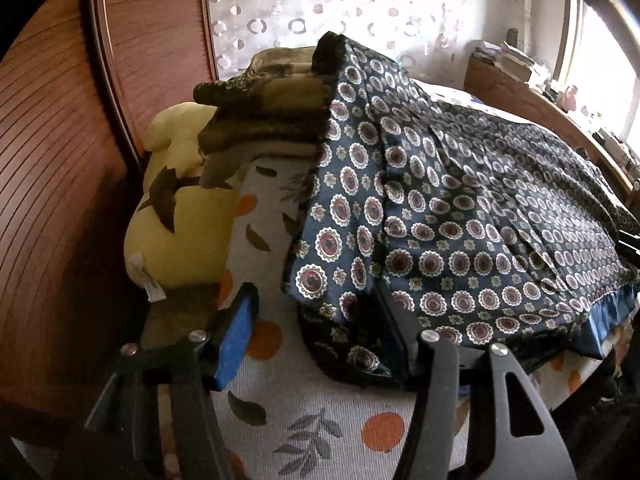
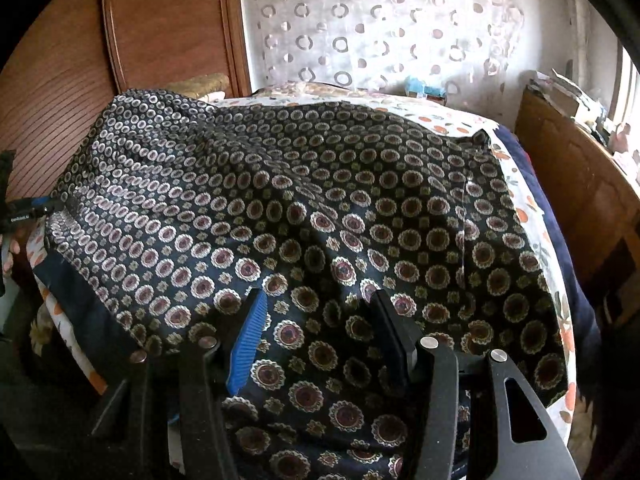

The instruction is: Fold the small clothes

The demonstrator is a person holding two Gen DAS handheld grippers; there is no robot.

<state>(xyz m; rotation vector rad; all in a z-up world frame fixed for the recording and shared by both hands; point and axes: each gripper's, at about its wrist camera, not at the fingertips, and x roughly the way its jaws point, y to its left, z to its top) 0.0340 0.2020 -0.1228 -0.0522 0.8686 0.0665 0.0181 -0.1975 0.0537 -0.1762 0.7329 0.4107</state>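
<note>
Tongs on your left [image 1: 316,344] stood wide at the patterned garment's [image 1: 460,216] edge, nothing gripped. Your right tongs [image 2: 320,336] gaped wide over the garment spread on the bed [image 2: 532,216]. Folding looked barely begun; next you needed to pinch an edge.

the patterned cloth [image 2: 320,208] covers most of the bed [image 1: 320,420], leaving an open strip of sheet by the left claw [image 1: 316,340]. a yellow plush toy [image 1: 180,220] and stacked blankets [image 1: 264,120] block the headboard side; a wooden footboard [image 2: 580,200] closes the right.
</note>
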